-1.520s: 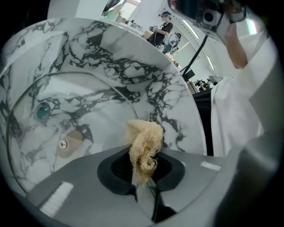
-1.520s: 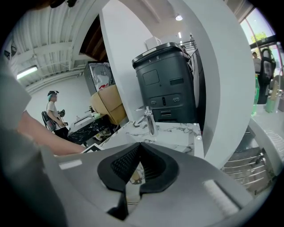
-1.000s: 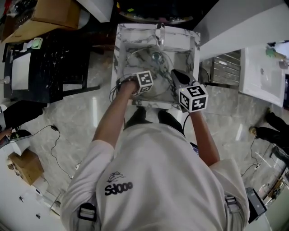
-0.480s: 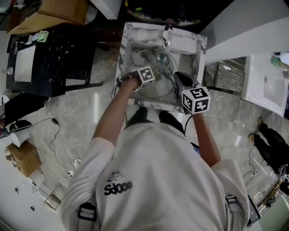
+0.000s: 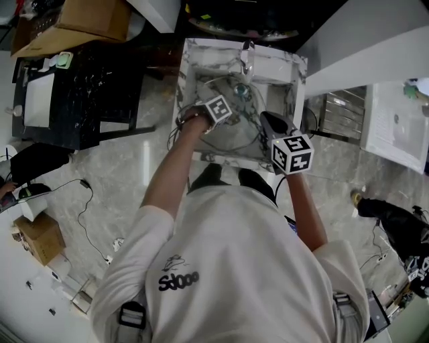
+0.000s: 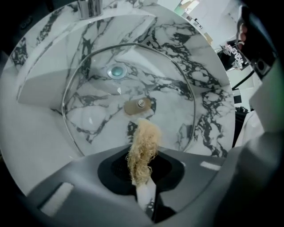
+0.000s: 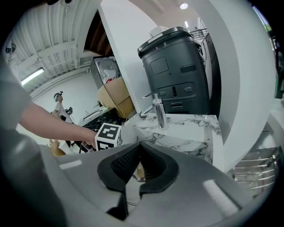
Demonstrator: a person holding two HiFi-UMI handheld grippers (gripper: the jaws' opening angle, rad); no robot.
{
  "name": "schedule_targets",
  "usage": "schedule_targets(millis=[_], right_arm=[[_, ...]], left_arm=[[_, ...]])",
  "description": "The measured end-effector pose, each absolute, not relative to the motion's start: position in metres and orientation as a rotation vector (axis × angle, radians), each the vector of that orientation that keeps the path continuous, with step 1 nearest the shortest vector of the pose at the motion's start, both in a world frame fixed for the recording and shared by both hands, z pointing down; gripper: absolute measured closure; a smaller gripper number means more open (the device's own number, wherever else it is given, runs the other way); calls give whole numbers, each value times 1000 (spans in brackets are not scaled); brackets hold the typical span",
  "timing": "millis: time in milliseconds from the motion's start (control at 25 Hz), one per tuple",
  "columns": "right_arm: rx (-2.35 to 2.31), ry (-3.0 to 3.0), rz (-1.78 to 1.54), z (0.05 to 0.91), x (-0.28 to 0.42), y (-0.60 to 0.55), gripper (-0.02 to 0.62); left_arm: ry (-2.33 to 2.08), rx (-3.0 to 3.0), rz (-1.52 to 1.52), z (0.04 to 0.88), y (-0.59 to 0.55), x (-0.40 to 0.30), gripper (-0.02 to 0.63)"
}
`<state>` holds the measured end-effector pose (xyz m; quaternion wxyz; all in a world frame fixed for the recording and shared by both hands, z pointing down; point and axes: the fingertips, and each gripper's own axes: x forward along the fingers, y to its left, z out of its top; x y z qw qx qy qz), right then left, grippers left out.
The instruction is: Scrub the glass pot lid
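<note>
The glass pot lid [image 6: 102, 102] lies tilted in the marble sink [image 5: 182, 74], its metal rim and a tan centre plate with a screw [image 6: 139, 105] facing the left gripper view. My left gripper [image 6: 142, 162] is shut on a tuft of pale straw-coloured scrubber [image 6: 143, 146], whose tip sits just short of the lid's centre. In the head view the left gripper [image 5: 226, 119] is over the lid [image 5: 234, 127]. My right gripper [image 5: 263, 116] is at the lid's right edge. Its jaws [image 7: 140, 148] look shut there, apparently on the lid's edge.
A chrome faucet [image 5: 244, 57] [image 7: 158, 111] stands at the sink's far rim, and the drain [image 6: 116, 71] shows through the glass. A black appliance [image 7: 177, 71] sits behind the sink. A black table [image 5: 80, 94] and a cardboard box [image 5: 80, 20] stand at the left.
The left gripper with the scrubber has shifted slightly farther over the lid. The right gripper has stayed at the lid's right edge. The head view has drifted a little.
</note>
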<state>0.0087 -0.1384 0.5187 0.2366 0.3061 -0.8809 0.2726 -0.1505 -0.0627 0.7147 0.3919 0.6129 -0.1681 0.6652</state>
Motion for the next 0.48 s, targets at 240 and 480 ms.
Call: schedule_targets(millis=[240,480], right_arm=[[845,-2416,766,519,11,-141,592],[837,-2407,785,522,15,-141,592]], left_arm=[[-630,1600,1578,719,-97,-145,568],[-791,1689,1515,735,-137,-136,574]])
